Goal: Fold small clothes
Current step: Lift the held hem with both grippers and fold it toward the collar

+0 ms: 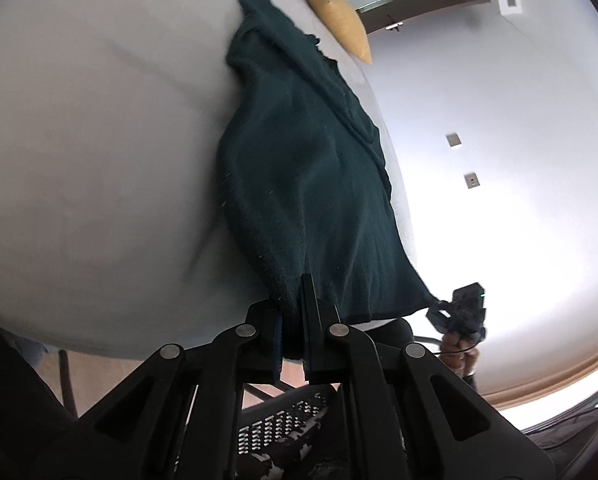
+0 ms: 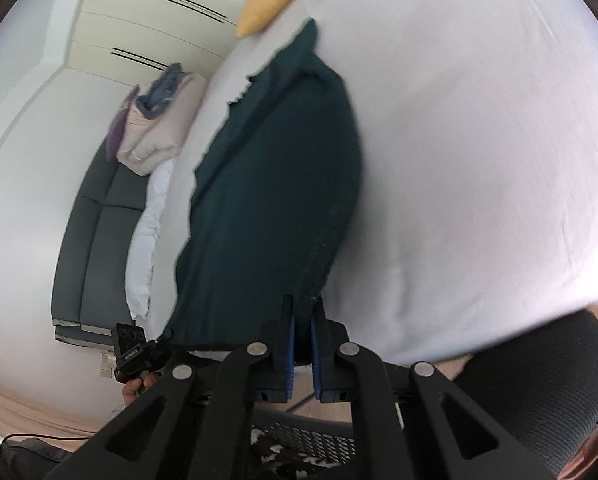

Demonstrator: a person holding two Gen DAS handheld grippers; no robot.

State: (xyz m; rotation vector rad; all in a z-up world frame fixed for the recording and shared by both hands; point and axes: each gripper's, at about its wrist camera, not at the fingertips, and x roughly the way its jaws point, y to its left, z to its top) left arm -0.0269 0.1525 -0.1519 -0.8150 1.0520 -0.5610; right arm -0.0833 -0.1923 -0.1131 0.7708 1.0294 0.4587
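Dark green knit garment (image 1: pixel 299 176) on the white bed (image 1: pixel 99 140), near hem pinched at one corner by the left claw (image 1: pixel 295 312) and at the other by the right claw (image 2: pixel 304 320): fold starting, next likely carrying hem toward far end evenly.

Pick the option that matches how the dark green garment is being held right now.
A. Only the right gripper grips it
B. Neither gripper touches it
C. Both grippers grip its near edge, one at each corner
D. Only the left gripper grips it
C: the left gripper and the right gripper are each shut on a near corner of the dark green garment, which stretches away over the white bed.
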